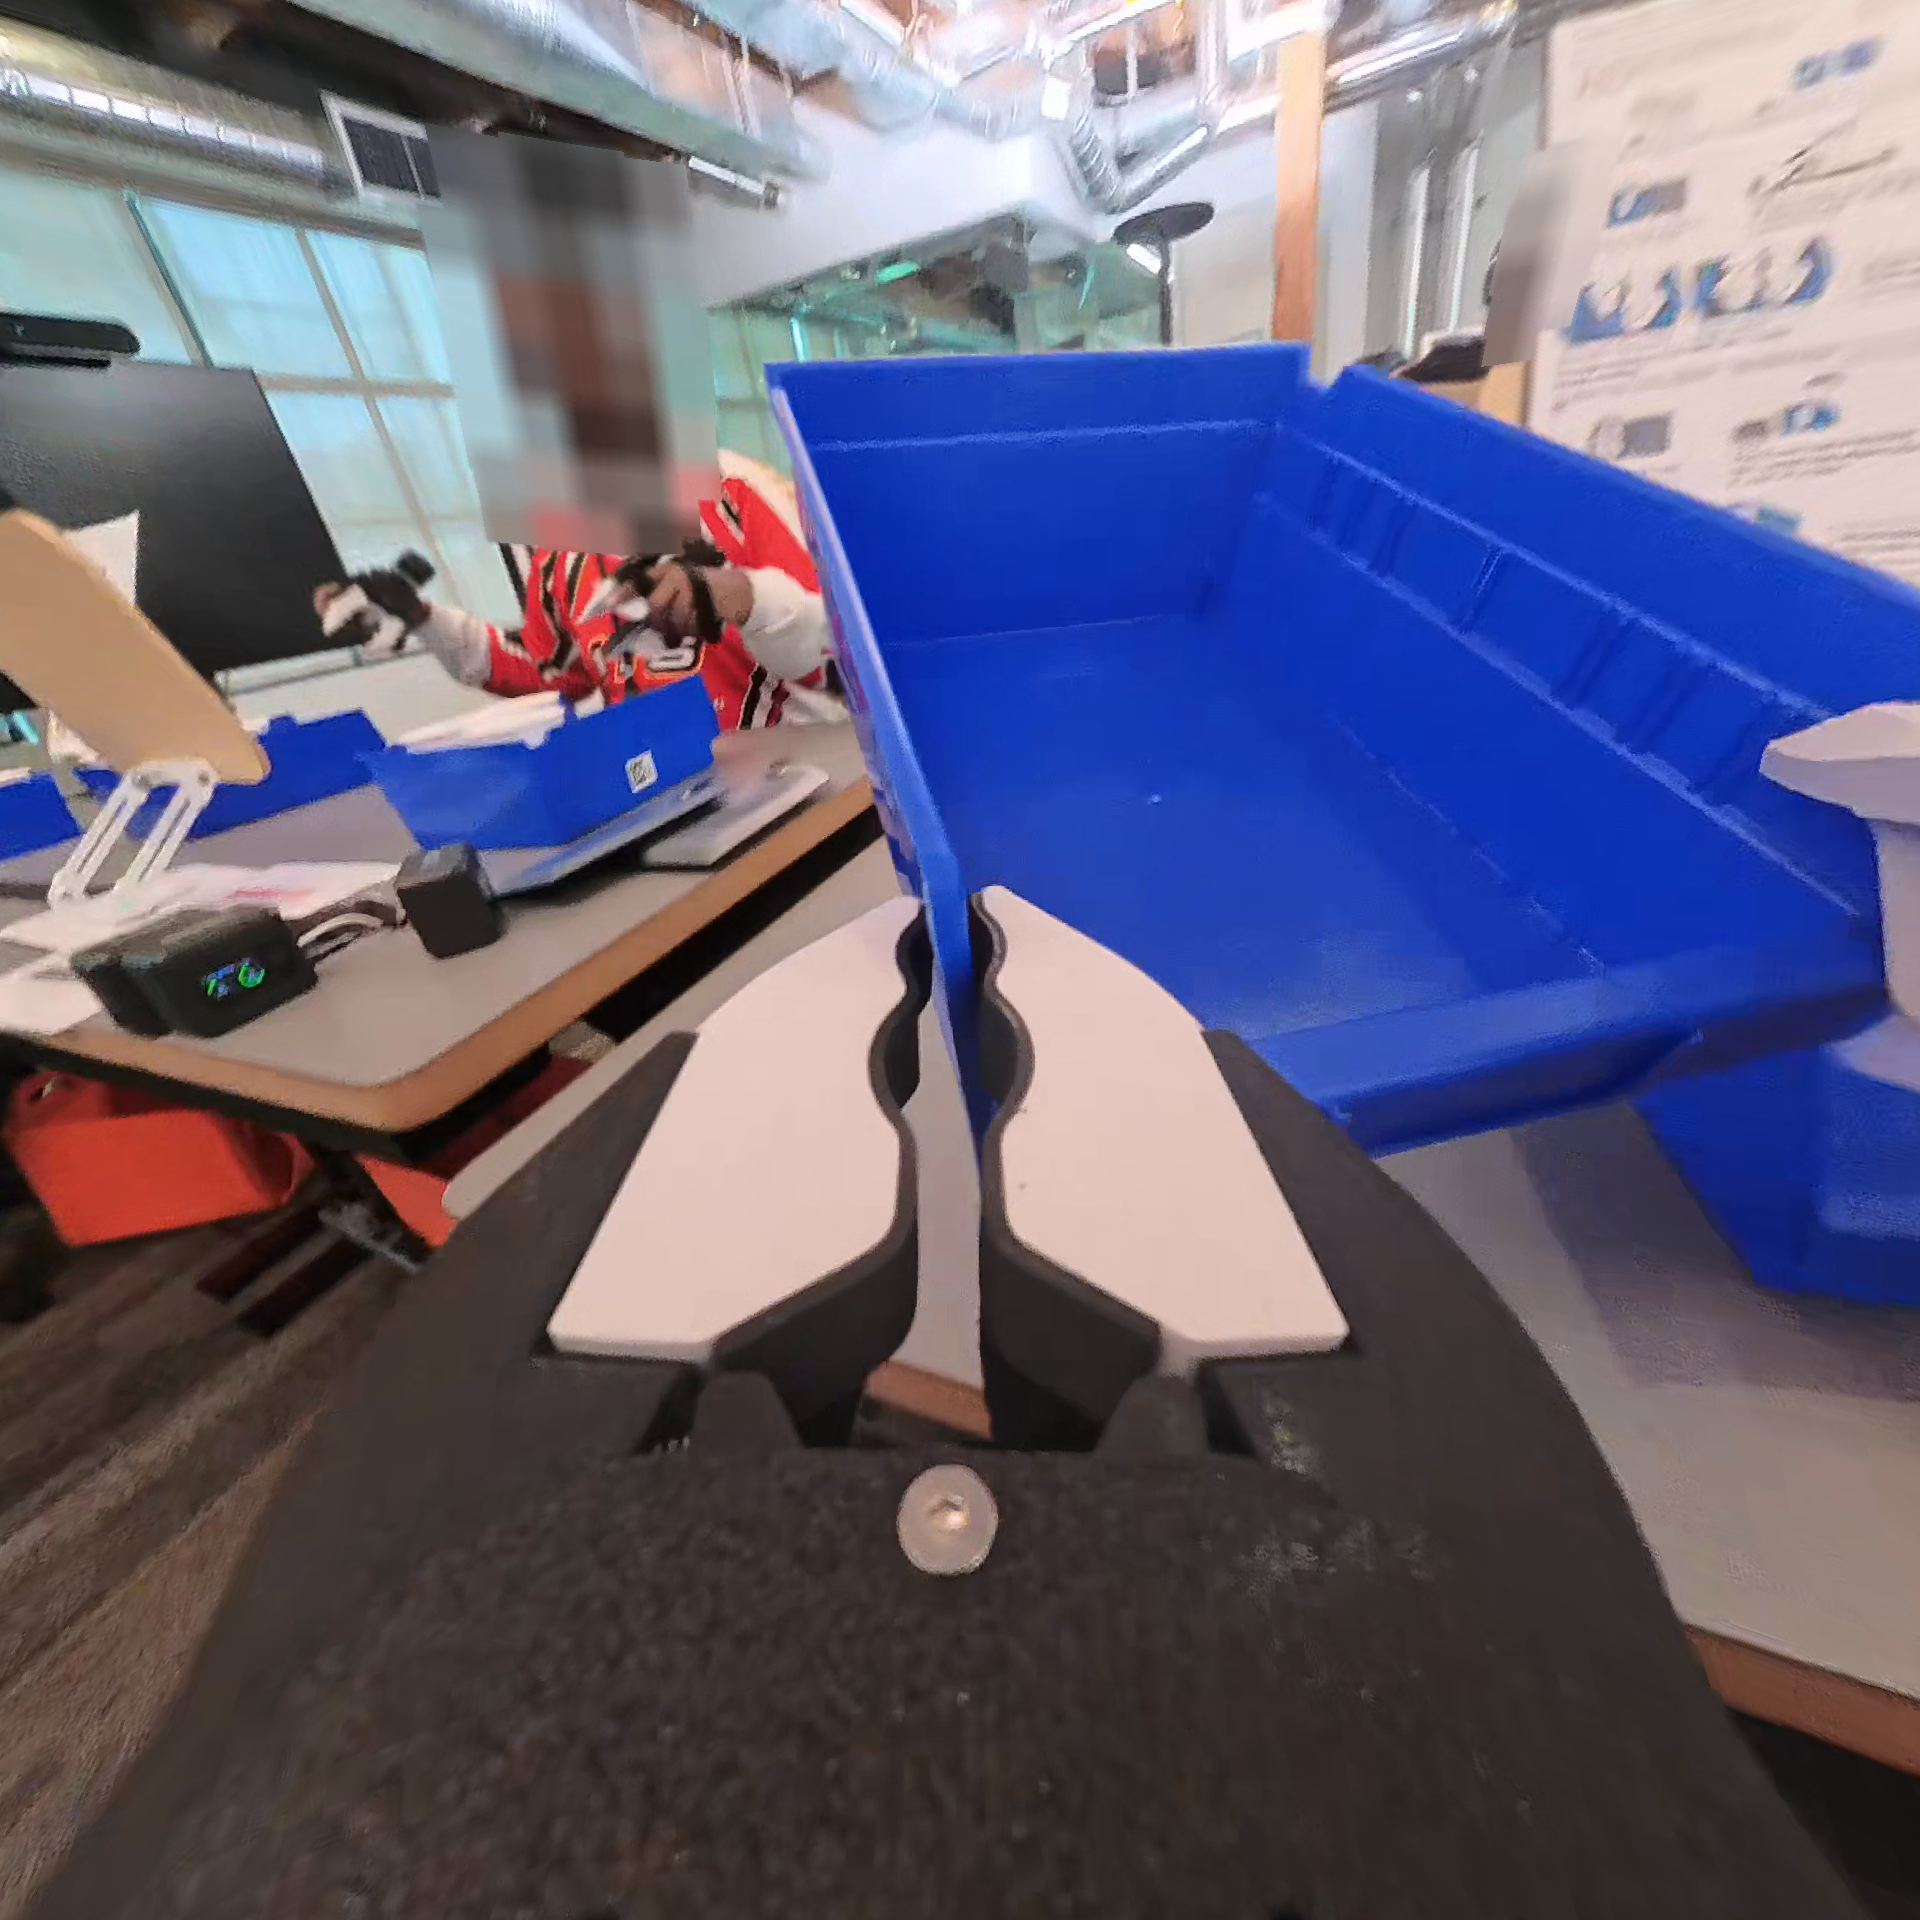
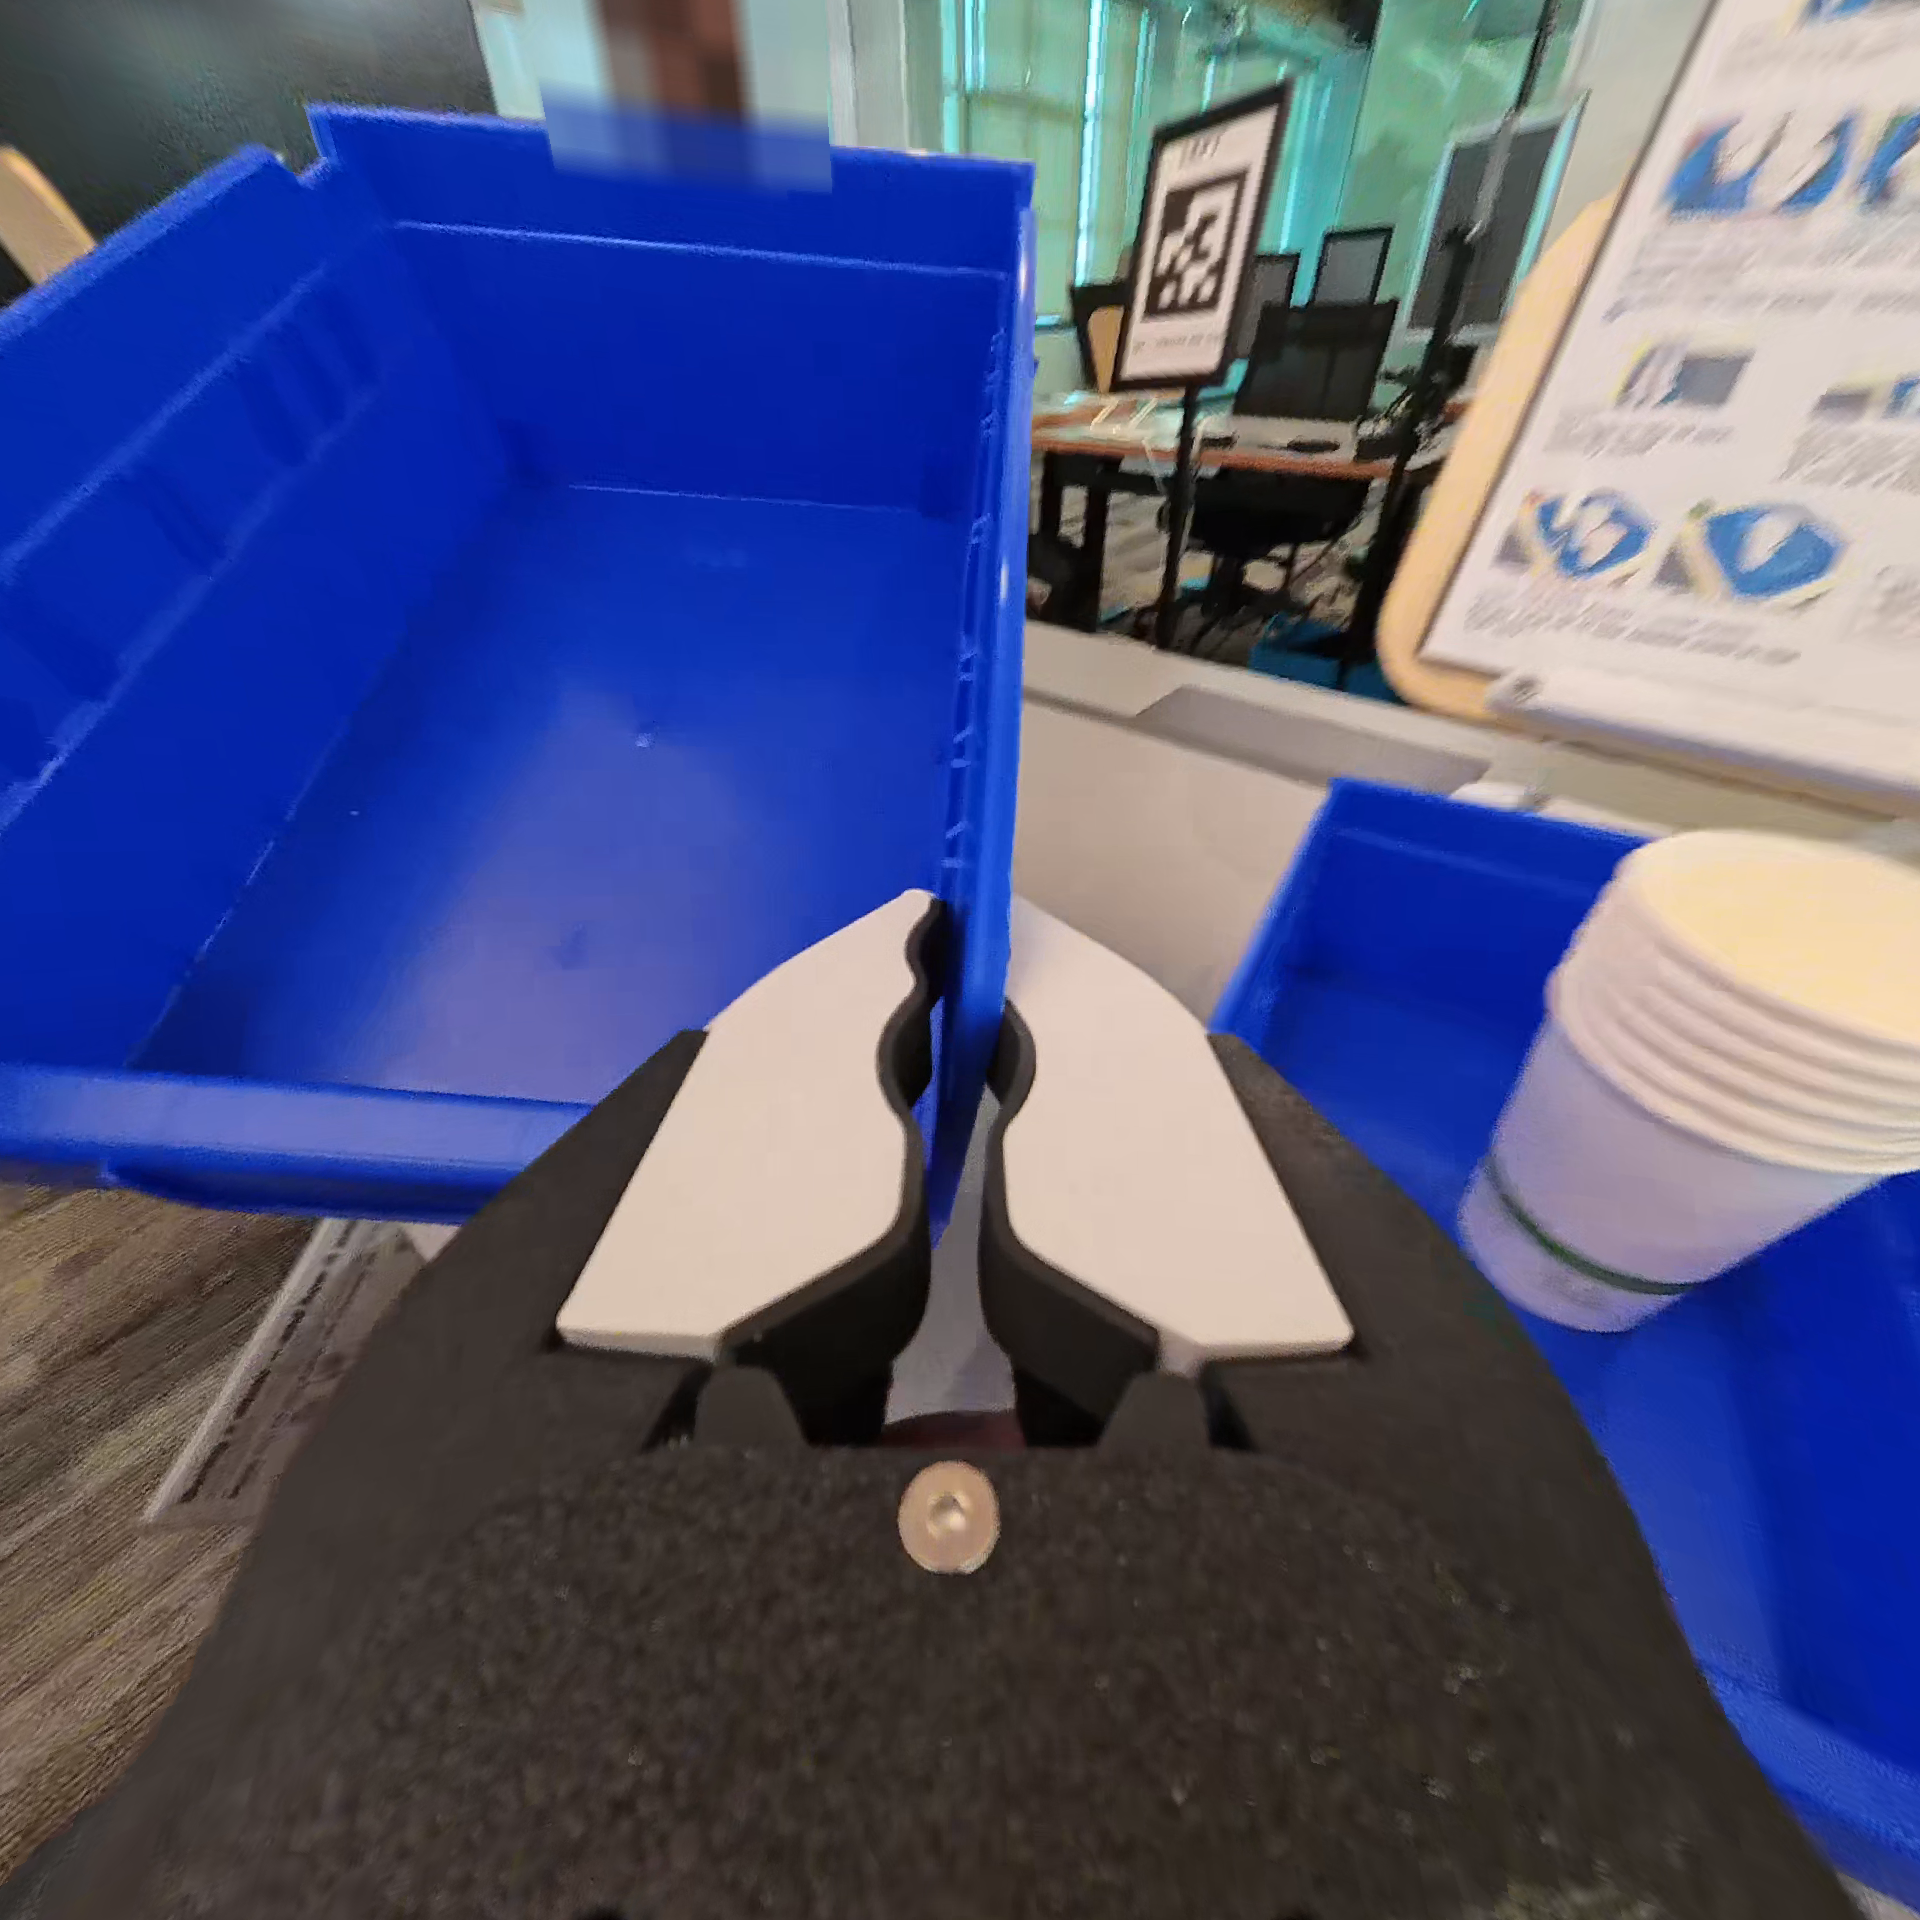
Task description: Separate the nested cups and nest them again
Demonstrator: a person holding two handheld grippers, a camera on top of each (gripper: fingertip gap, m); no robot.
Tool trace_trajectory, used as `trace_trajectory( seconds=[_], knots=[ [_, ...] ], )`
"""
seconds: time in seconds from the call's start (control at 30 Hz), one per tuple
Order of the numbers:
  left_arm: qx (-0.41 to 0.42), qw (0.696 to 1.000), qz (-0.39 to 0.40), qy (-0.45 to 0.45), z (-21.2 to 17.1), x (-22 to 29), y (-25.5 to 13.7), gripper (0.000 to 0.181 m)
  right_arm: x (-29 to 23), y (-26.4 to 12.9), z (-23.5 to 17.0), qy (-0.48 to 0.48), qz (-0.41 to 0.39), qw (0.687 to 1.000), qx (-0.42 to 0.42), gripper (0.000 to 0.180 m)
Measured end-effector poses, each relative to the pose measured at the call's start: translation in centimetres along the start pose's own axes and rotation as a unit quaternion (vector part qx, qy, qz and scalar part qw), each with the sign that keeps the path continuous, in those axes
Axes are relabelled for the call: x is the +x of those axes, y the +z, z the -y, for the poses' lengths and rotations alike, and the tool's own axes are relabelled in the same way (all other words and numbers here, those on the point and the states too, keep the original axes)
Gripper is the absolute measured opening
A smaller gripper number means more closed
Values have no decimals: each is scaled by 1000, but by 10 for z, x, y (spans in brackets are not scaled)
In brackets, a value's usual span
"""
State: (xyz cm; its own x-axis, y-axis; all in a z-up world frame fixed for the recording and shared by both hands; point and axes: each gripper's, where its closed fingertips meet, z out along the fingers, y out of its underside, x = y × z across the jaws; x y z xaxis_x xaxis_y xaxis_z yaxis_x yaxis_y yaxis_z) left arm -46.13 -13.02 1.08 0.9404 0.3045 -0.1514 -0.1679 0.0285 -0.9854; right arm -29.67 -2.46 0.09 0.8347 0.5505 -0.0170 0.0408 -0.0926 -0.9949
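Note:
An empty blue bin (image 1: 1299,779) is held up off the table, tilted, between my two grippers. My left gripper (image 1: 951,914) is shut on its left side wall, with both pads pressed on the thin wall. My right gripper (image 2: 971,935) is shut on the opposite side wall of the same bin (image 2: 520,675). One of its fingers (image 1: 1860,758) shows at the right edge of the left wrist view. A stack of several nested white paper cups (image 2: 1704,1091) leans in a second blue bin (image 2: 1382,935) low at the right.
The second bin also shows under the held one (image 1: 1818,1195) on the grey table (image 1: 1714,1455). A board with printed sheets (image 2: 1714,364) stands behind. A person in a red jersey (image 1: 644,623) works at another table (image 1: 416,1018) that carries blue bins and black devices.

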Motion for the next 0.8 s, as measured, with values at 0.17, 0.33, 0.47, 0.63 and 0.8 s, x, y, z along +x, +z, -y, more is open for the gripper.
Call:
trace_trajectory(
  seconds=[0.17, 0.33, 0.47, 0.63, 0.8],
  knots=[
    [45, 997, -54, 17, 57, 60, -2, 6, 65, -51, 47, 2, -56, 998, 39, 4],
    [90, 989, -119, 22, 120, 145, -5, 5, 148, -112, 73, 11, -123, 990, 66, 5],
    [96, 978, -184, 24, 145, 239, 1, 5, 235, -163, 72, 21, -204, 977, 57, 5],
    [57, 957, -285, 3, 134, 382, 8, 4, 350, -227, 35, 51, -296, 954, 9, 4],
    [-7, 936, -350, -25, 82, 498, 3, 4, 433, -272, -26, 64, -353, 932, -59, 4]
  ],
)
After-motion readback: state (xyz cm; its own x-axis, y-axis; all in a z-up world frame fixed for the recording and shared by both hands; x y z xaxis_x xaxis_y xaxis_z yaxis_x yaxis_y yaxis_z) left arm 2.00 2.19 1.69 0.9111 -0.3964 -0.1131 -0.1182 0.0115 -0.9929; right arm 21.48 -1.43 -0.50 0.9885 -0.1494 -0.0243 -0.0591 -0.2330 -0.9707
